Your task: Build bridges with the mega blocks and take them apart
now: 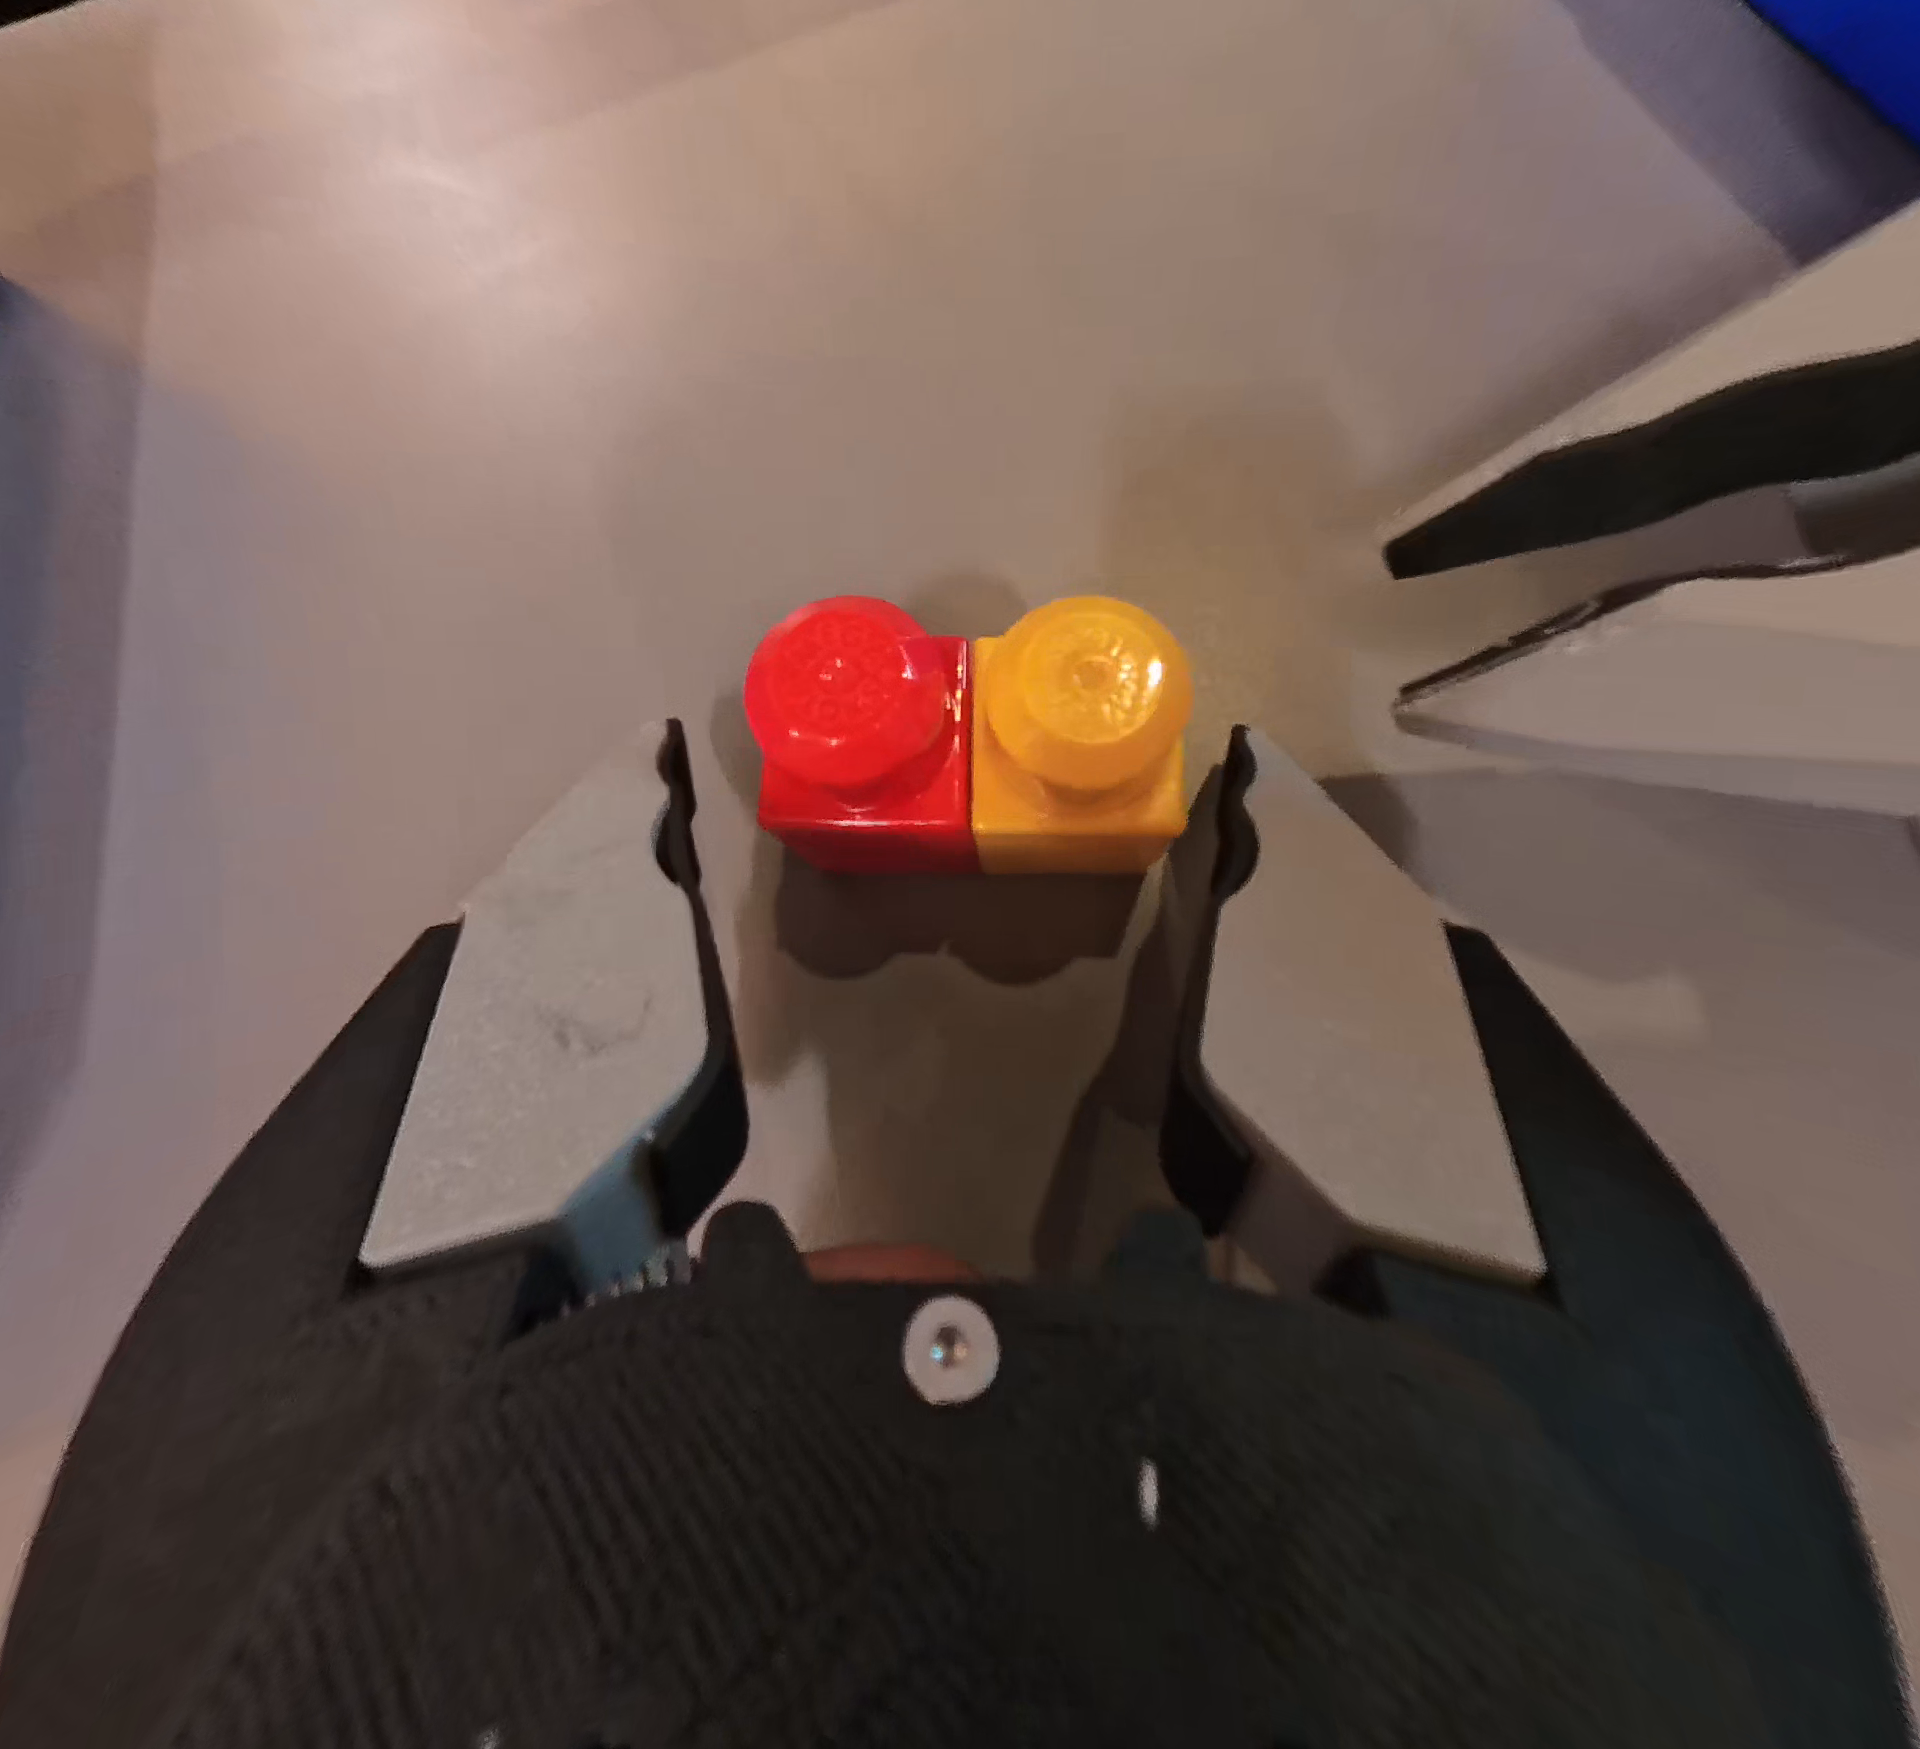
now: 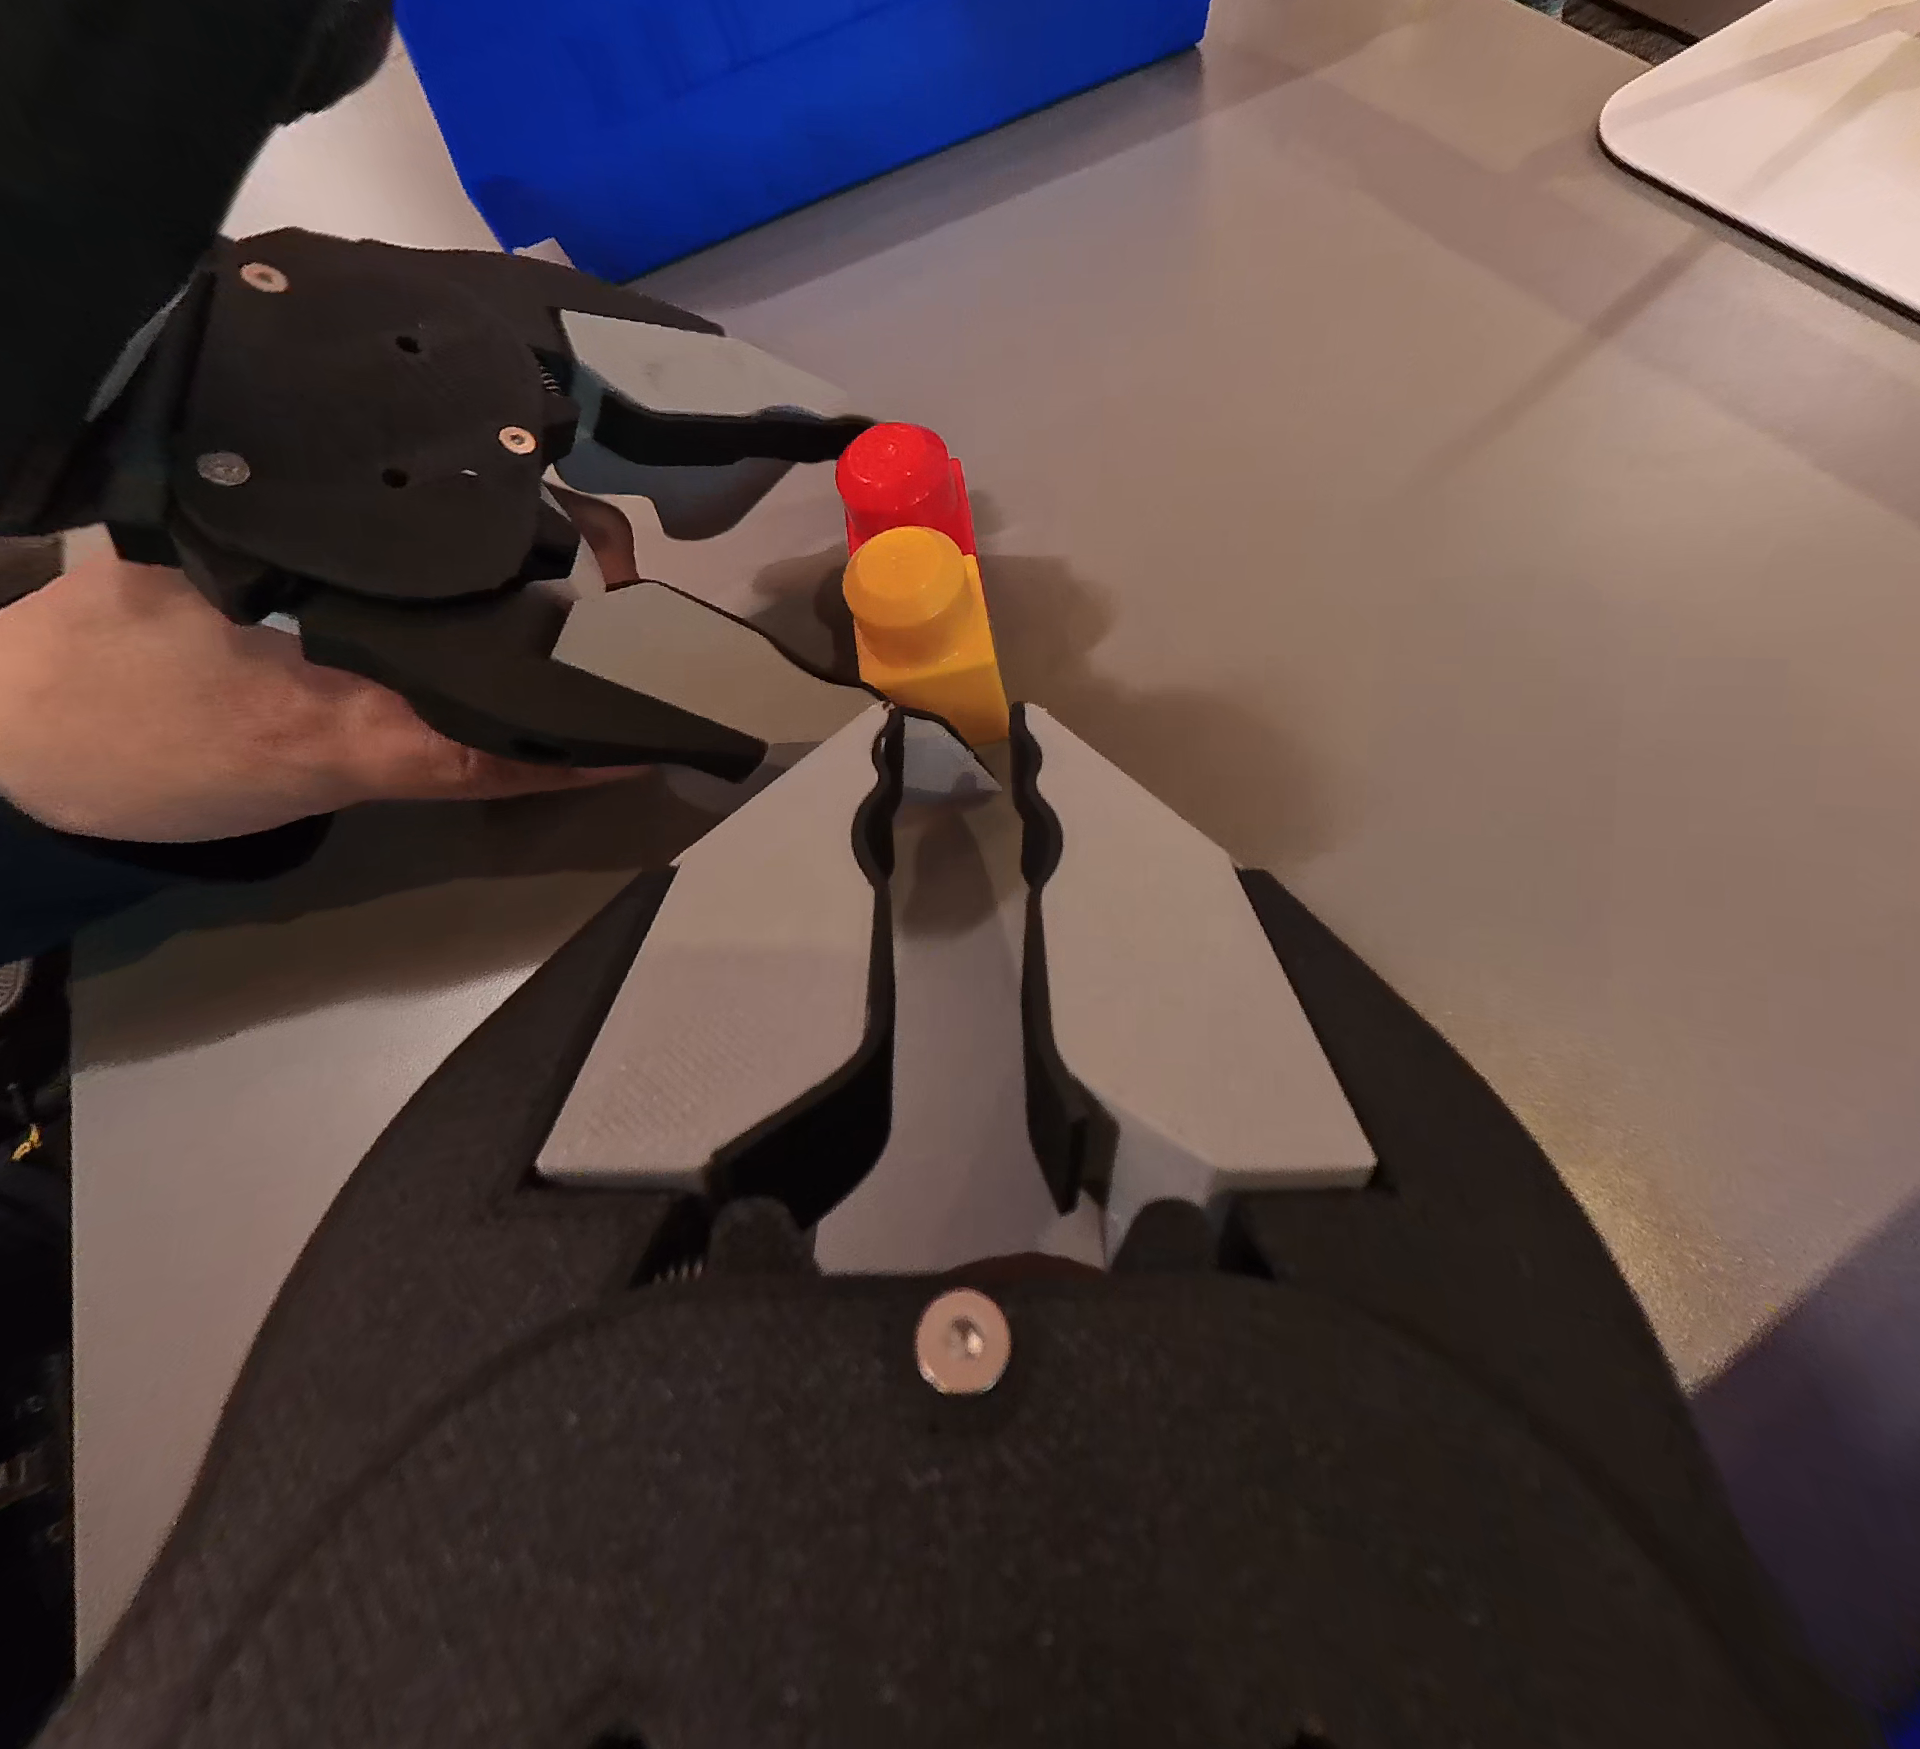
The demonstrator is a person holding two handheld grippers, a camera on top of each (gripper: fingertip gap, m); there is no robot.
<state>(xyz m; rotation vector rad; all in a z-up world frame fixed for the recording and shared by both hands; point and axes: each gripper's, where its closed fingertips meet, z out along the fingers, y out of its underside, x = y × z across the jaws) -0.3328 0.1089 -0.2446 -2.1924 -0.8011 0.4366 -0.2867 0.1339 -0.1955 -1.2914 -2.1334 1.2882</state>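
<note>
Left gripper (image 1: pixel 954 738) open around the red plastic 1-stud block (image 1: pixel 862 743) and yellow plastic 1-stud block (image 1: pixel 1081 743); right gripper (image 2: pixel 951 723) open, empty. Light, rigid, slick: you should pinch the flat side walls.

Warm, kinda dim indoor light. Soft shadows fall toward the camera off the blocks (image 1: pixel 966 743), mild glare on the table (image 2: pixel 1455 556), edges fisheye-stretched and blurry, centre sharp.

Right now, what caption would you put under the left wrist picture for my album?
Open left gripper straddling a red block and a yellow block set side by side on the grey table.
</note>
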